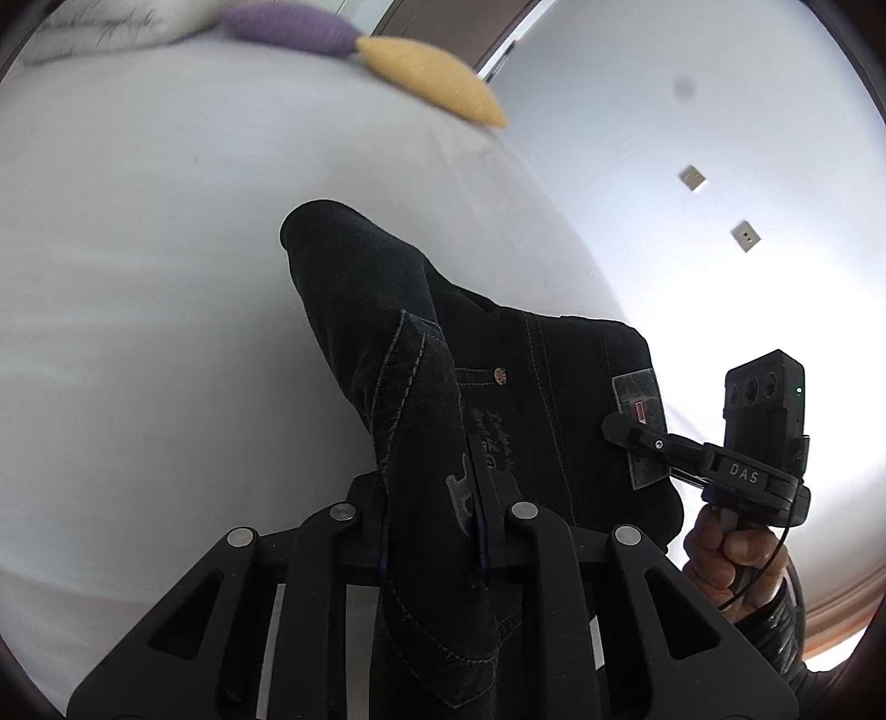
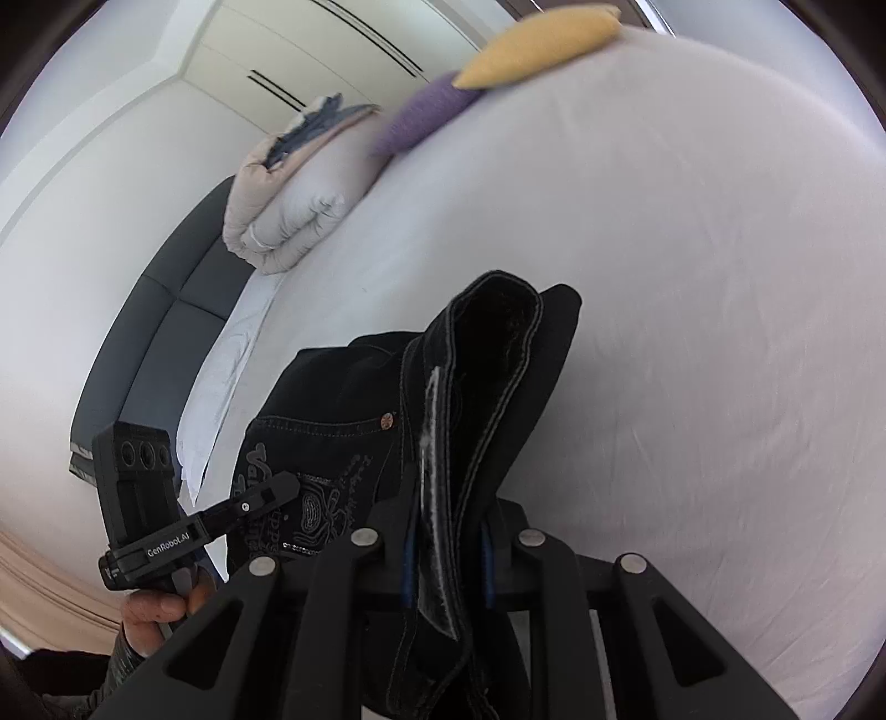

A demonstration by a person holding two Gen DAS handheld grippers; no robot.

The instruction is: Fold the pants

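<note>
So both grippers have the pants (image 1: 387,332) pinched and lifted up off the bed (image 1: 138,249). The left gripper (image 1: 437,498) is clamped on a thick stitched edge of the black denim, cloth bunched right between its fingers. The right gripper (image 2: 448,531) is doing the same on its side, squeezing a doubled-over band with a pale strip along it (looks like the waistband, can't say for sure).

From the left view the pants hang between the two grippers, a copper rivet (image 1: 501,375) and some embroidered lettering showing, plus a grey patch (image 1: 637,404) near the other gripper's tip. The rest trails toward the white sheet.

Background stuff: a purple cushion (image 2: 426,119) and a yellow cushion (image 2: 537,47) touching end to end at the far side of the bed, and a folded duvet (image 2: 288,205) just beside the purple one.
</note>
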